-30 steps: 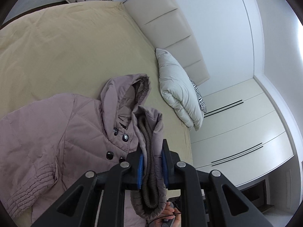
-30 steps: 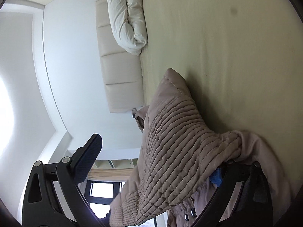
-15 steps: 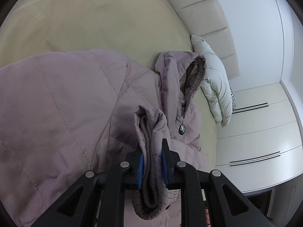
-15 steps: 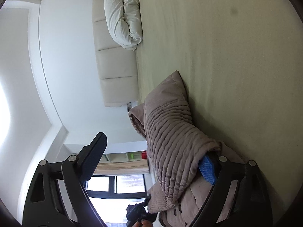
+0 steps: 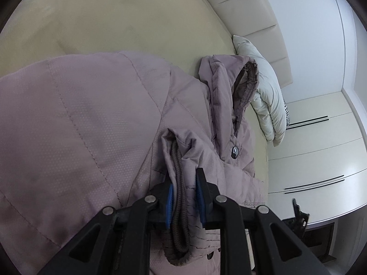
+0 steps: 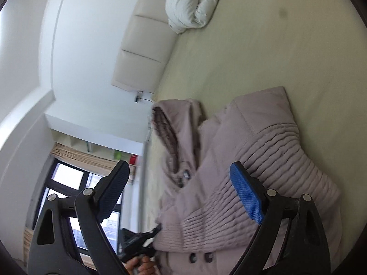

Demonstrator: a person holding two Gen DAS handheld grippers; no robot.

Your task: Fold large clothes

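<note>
A mauve quilted hooded coat [image 5: 87,119] lies on the beige bed [image 5: 114,18]. My left gripper [image 5: 183,190] is shut on the coat's ribbed cuff [image 5: 180,217], low over the coat's body, with the hood [image 5: 229,84] just beyond. In the right wrist view the coat [image 6: 259,137] lies with a sleeve folded across its front and the hood [image 6: 169,123] toward the headboard. My right gripper [image 6: 181,190] is open and empty above the coat. The left gripper [image 6: 140,240] shows at the coat's lower edge.
A folded white duvet [image 5: 266,96] lies by the cream headboard [image 5: 252,13]; it also shows in the right wrist view [image 6: 195,2]. White wardrobes [image 5: 316,151] stand past the bed. A window [image 6: 68,183] is at the far side.
My right gripper has let go of the sleeve and drawn back; the sleeve now lies across the coat. My left gripper has held the cuff and come lower over the coat.
</note>
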